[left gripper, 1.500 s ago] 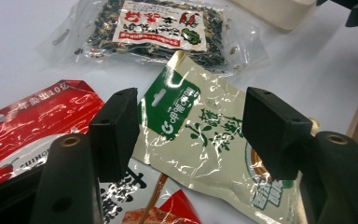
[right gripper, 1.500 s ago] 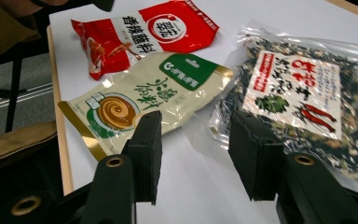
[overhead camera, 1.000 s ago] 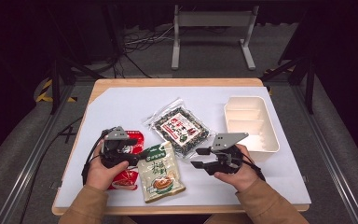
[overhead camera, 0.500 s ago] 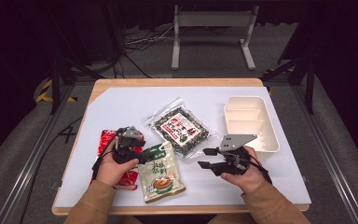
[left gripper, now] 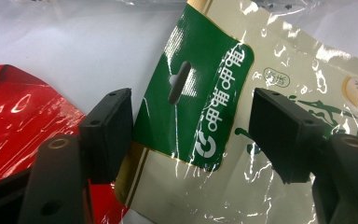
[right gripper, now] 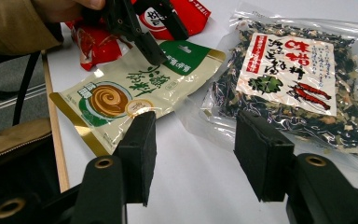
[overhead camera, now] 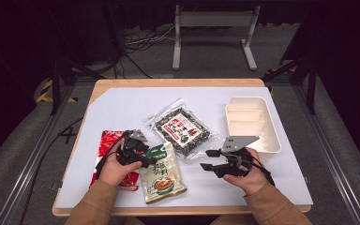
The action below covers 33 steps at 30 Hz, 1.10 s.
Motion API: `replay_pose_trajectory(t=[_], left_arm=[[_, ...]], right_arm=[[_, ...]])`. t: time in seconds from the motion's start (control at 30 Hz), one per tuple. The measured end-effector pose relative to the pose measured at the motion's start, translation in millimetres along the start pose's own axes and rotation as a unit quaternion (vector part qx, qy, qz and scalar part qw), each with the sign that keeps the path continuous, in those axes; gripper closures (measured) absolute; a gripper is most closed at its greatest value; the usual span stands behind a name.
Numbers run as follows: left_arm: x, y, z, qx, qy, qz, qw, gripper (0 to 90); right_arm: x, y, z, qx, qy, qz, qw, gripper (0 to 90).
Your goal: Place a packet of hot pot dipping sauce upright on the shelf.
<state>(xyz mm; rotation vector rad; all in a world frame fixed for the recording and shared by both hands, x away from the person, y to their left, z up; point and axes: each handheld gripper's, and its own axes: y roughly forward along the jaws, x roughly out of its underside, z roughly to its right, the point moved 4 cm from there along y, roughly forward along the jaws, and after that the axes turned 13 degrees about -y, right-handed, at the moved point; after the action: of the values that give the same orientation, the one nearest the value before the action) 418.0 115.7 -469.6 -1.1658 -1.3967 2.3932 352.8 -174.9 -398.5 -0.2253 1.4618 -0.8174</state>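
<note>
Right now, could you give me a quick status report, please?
Left hand-held gripper open over green pouch. Right hand-held gripper open, empty. Red packet alongside.

Take the green-topped sauce packet [overhead camera: 161, 169] as your landmark. Beyond it, touching its far corner, lies the clear seaweed bag [overhead camera: 182, 129], and to its left the red packet [overhead camera: 110, 149] lies tucked against it, so both sides are crowded. To its right you have bare tabletop [overhead camera: 201, 185] to pass over, until the white tray [overhead camera: 252, 123] farther right.
</note>
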Motion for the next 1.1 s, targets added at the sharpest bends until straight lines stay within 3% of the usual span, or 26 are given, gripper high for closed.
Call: replay_pose_trajectory(t=[0.17, 0.37, 0.5, 0.7, 0.93, 1.1], left_arm=[[0.6, -0.2, 0.1, -0.014, 0.009, -0.004, 0.9998, 37.1], [2.9, -0.1, 2.1, -0.045, 0.021, 0.004, 0.9987, 51.4], [5.3, -0.8, 2.8, -0.042, 0.009, 0.018, 0.9989, 62.3], [5.9, -0.6, 8.0, -0.038, 0.015, 0.013, 0.9991, 72.4], [5.0, -1.3, 16.6, -0.051, 0.023, 0.012, 0.9984, 83.1], [1.0, -16.4, 21.7, -0.033, 0.015, 0.042, 0.9985, 84.4]], right_arm=[[0.3, 1.1, -0.5, -0.001, -0.001, -0.001, 1.0000, 48.8], [0.8, 1.6, -0.4, -0.002, 0.001, -0.004, 1.0000, 48.1], [0.3, 1.3, -0.8, -0.001, -0.003, -0.004, 1.0000, 48.1], [0.6, 2.0, -0.8, 0.000, -0.001, -0.005, 1.0000, 48.2], [0.5, 1.7, -0.6, -0.002, 0.000, -0.003, 1.0000, 49.2], [-0.8, -1.4, -0.1, -0.005, 0.002, 0.002, 1.0000, 52.9]])
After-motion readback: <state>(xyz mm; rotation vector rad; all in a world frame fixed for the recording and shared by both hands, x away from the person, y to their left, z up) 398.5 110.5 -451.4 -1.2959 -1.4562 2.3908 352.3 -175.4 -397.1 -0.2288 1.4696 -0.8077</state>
